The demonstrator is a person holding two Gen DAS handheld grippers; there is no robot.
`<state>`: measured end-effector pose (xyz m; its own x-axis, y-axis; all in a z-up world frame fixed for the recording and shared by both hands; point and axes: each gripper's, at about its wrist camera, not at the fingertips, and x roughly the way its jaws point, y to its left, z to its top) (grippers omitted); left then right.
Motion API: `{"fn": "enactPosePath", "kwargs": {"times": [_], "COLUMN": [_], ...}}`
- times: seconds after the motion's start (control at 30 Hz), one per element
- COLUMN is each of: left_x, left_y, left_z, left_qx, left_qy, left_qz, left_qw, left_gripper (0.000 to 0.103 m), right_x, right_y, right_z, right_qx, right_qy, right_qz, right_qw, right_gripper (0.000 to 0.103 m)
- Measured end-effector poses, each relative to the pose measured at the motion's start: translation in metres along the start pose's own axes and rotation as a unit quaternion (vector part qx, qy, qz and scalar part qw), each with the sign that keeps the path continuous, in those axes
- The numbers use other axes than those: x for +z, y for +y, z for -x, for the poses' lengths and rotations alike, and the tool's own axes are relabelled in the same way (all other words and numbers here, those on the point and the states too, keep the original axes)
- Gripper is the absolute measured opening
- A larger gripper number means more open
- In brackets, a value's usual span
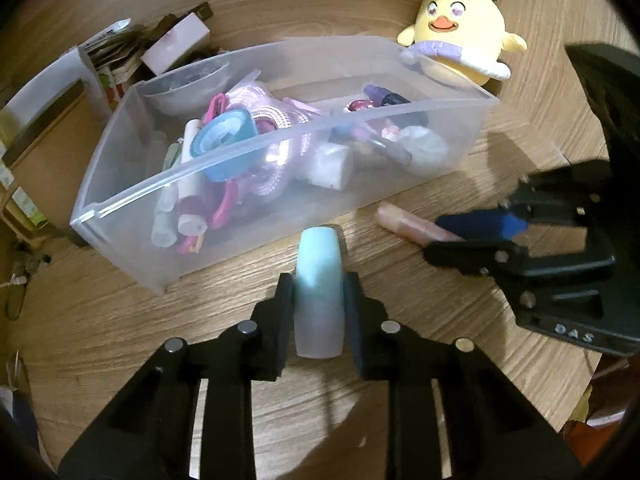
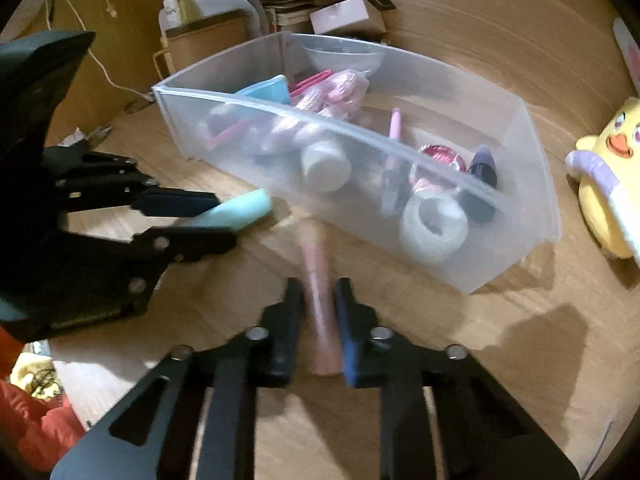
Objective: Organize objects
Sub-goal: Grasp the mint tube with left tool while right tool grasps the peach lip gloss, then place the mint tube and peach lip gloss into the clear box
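A: We start with the wooden surface [image 1: 400, 208] and the clear bin [image 1: 280, 136] on it, already crowded with small items. What could go wrong for us?

B: We judge the bin's near wall the main risk. Both tubes lie just beside it, so lifting low could knock them against the rim and twist them loose.

A: And our tools?

B: Our left tool [image 1: 320, 292] is pinching the mint tube [image 1: 319, 280], which lies on the surface pointing at the bin, sticking out past the fingertips. Our right tool [image 2: 318, 300] is pressed onto the slim pink tube [image 2: 316, 272]. That grip looks narrow, so it might slip.
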<state>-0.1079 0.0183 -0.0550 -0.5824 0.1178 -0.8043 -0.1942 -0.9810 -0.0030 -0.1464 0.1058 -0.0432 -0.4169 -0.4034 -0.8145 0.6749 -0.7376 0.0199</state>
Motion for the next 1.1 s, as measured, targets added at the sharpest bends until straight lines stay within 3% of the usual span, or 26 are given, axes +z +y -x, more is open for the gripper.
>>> {"fn": "enactPosePath", "kwargs": {"times": [0.33, 0.6, 0.67, 0.8, 0.97, 1.1], "left_x": [0.002, 0.027, 0.035, 0.051, 0.062, 0.051], "left_y": [0.001, 0.001, 0.002, 0.009, 0.015, 0.015], "left_z": [0.029, 0.055, 0.060, 0.068, 0.071, 0.057], "left_qx": [-0.006, -0.004, -0.001, -0.010, -0.013, -0.028], "left_qy": [-0.037, -0.088, -0.098, -0.113, -0.117, -0.087], "left_qz": [0.018, 0.022, 0.023, 0.026, 0.028, 0.023], "left_qw": [0.9991, 0.9959, 0.9949, 0.9932, 0.9926, 0.9955], "left_gripper": [0.024, 0.024, 0.015, 0.014, 0.012, 0.012], "right_x": [0.005, 0.029, 0.039, 0.051, 0.059, 0.066], "right_y": [0.008, -0.002, -0.009, -0.017, -0.025, -0.031], "right_z": [0.029, 0.059, 0.061, 0.067, 0.065, 0.055], "right_qx": [-0.012, -0.040, -0.043, -0.046, -0.045, -0.045], "right_qy": [-0.059, -0.121, -0.131, -0.149, -0.155, -0.148], "right_qz": [-0.001, -0.007, -0.019, -0.039, -0.057, -0.067], "right_qw": [0.998, 0.992, 0.990, 0.987, 0.985, 0.986], "right_gripper": [0.014, 0.014, 0.014, 0.014, 0.014, 0.014]}}
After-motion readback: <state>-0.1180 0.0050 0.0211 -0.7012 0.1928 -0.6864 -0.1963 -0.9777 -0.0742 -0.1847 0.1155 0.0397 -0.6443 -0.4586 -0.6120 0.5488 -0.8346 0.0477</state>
